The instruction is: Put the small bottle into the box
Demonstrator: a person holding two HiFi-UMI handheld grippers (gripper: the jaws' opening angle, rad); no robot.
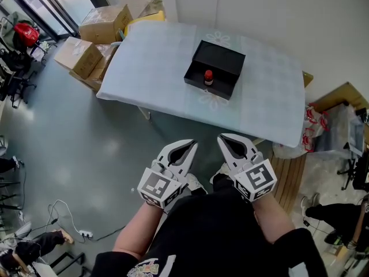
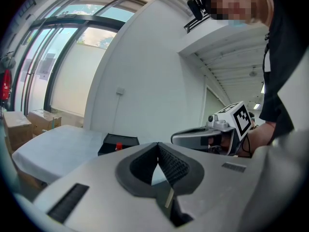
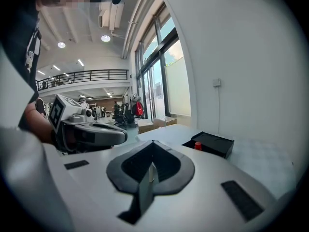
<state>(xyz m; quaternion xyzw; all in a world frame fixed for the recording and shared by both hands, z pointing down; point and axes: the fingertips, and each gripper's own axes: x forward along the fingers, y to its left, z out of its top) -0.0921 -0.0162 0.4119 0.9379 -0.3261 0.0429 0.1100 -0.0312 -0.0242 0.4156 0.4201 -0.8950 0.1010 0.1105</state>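
On the cloth-covered table (image 1: 150,68), toward its far edge, the small bottle (image 1: 208,77) stands inside the matte black rectangular box (image 1: 222,59).
My left gripper (image 1: 183,150) and right gripper (image 1: 230,145) are closed and empty; their views catch only its red cap.

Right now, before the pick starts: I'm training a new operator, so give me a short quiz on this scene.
1. True or false: the left gripper holds the small bottle.
2. What colour is the bottle's cap? A green, B red, C blue.
3. Fill in: the black box stands on a cloth-covered ___.

Key:
1. False. It is shut on nothing, as is the right gripper, and both are near the person's body, short of the table.
2. B.
3. Table.
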